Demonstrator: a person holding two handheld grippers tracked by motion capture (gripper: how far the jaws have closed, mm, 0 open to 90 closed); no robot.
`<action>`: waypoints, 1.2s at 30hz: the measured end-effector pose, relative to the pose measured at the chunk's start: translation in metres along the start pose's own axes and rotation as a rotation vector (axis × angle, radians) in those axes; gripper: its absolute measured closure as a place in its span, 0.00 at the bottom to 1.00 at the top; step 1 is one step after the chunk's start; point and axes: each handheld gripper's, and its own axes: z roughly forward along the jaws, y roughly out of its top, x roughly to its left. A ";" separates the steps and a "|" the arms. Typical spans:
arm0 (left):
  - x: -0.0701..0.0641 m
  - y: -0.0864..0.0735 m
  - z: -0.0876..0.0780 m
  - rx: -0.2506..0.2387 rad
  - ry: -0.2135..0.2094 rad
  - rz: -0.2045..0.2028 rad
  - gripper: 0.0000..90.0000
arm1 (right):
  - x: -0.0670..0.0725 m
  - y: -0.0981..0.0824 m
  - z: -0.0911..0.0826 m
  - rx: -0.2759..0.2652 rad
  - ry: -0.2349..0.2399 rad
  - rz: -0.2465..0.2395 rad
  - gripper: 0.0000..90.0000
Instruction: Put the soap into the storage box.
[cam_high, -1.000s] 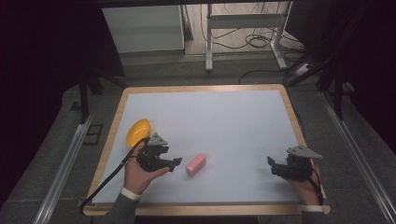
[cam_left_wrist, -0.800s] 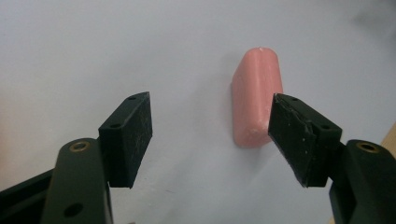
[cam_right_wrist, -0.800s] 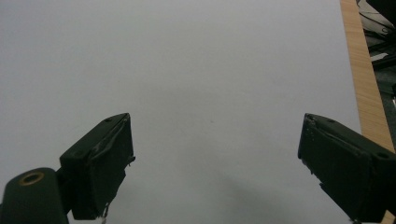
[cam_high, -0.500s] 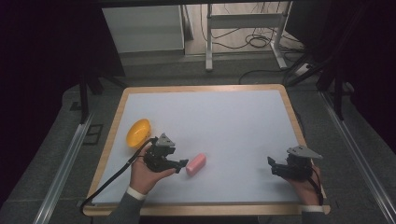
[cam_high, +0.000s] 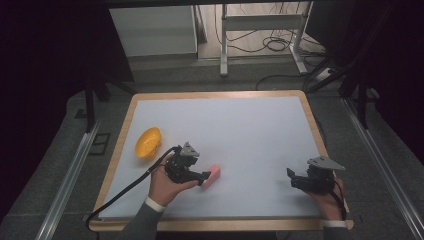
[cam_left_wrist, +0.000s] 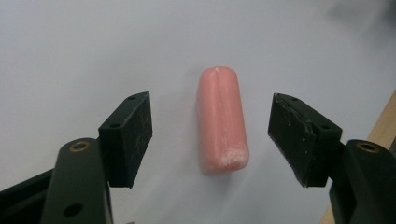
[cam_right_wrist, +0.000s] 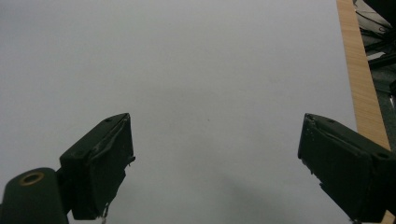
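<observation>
A pink sausage-shaped piece (cam_high: 213, 175) lies flat on the white table top (cam_high: 240, 130). My left gripper (cam_high: 204, 177) is open right beside its near end. In the left gripper view the pink piece (cam_left_wrist: 221, 118) lies lengthwise between the two spread jaws, touching neither, with my left gripper (cam_left_wrist: 212, 140) level with its near half. A yellow bowl (cam_high: 147, 142) sits by the table's left edge, behind the left hand. My right gripper (cam_high: 290, 176) rests open at the front right, and in its own view my right gripper (cam_right_wrist: 215, 163) has bare white surface between the jaws.
A wooden rim (cam_high: 120, 145) frames the white top. Black cable (cam_high: 125, 192) trails from the left gripper over the front left edge. Metal rails (cam_high: 70, 175) run along both sides of the table; a desk frame and loose cables (cam_high: 265, 45) stand on the floor behind.
My left gripper has moved right, away from the yellow bowl, and now has the pink piece between its open jaws. The right gripper has stayed put.
</observation>
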 end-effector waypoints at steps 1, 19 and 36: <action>0.000 0.000 0.003 0.007 0.001 -0.005 0.35 | 0.000 0.000 0.000 0.001 0.000 0.001 0.11; -0.007 0.004 0.045 0.133 -0.023 -0.032 0.35 | 0.001 -0.001 0.003 0.014 0.002 -0.001 0.11; -0.007 0.000 0.056 0.167 0.027 -0.030 0.56 | 0.000 -0.002 0.002 0.019 -0.008 0.004 0.11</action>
